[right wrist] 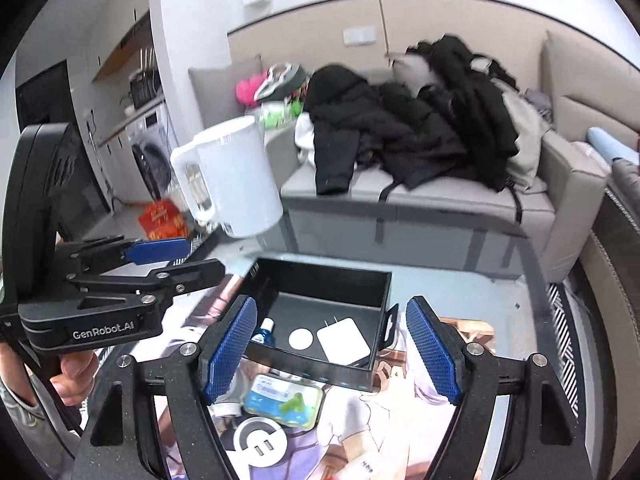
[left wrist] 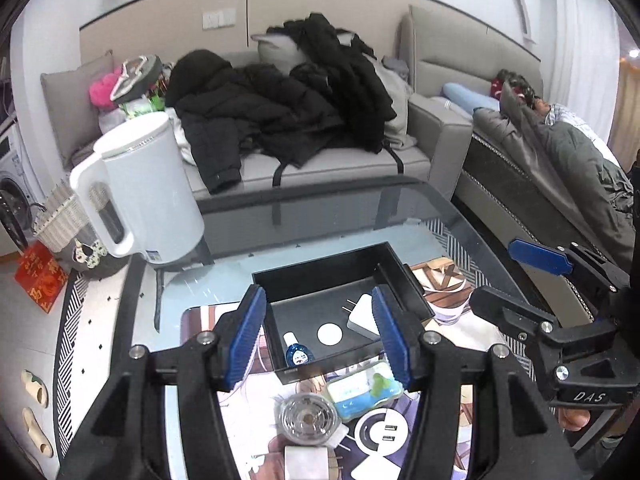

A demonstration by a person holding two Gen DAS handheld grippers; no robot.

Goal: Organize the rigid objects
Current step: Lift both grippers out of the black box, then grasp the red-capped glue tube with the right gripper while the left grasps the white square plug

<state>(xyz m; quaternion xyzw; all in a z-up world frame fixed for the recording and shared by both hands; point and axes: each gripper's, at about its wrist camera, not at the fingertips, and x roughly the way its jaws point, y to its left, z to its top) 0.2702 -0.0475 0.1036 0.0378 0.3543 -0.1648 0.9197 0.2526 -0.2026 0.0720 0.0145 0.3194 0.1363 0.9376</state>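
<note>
An open black box point(left wrist: 320, 276) point(right wrist: 320, 274) stands on a printed mat. Inside it lie a white charger plug point(left wrist: 364, 314) point(right wrist: 344, 340), a white round disc point(left wrist: 330, 334) point(right wrist: 301, 339) and a small blue bottle point(left wrist: 296, 354) point(right wrist: 266, 332). In front of the box are a teal tissue pack point(left wrist: 362, 388) point(right wrist: 284, 400), a clear round container point(left wrist: 308, 418) and a white round USB hub point(left wrist: 378, 434) point(right wrist: 260, 444). My left gripper point(left wrist: 318, 336) point(right wrist: 180, 260) hangs open above the box's near side. To its right, my right gripper point(right wrist: 332, 352) point(left wrist: 520, 280) is open wider, with nothing held.
A white electric kettle point(left wrist: 148, 192) point(right wrist: 236, 176) stands at the far left of the glass table point(left wrist: 360, 216). Behind is a grey sofa point(left wrist: 340, 164) piled with black coats. A person lies under a blanket point(left wrist: 568, 148) at the right. Slippers point(left wrist: 34, 388) lie on the floor.
</note>
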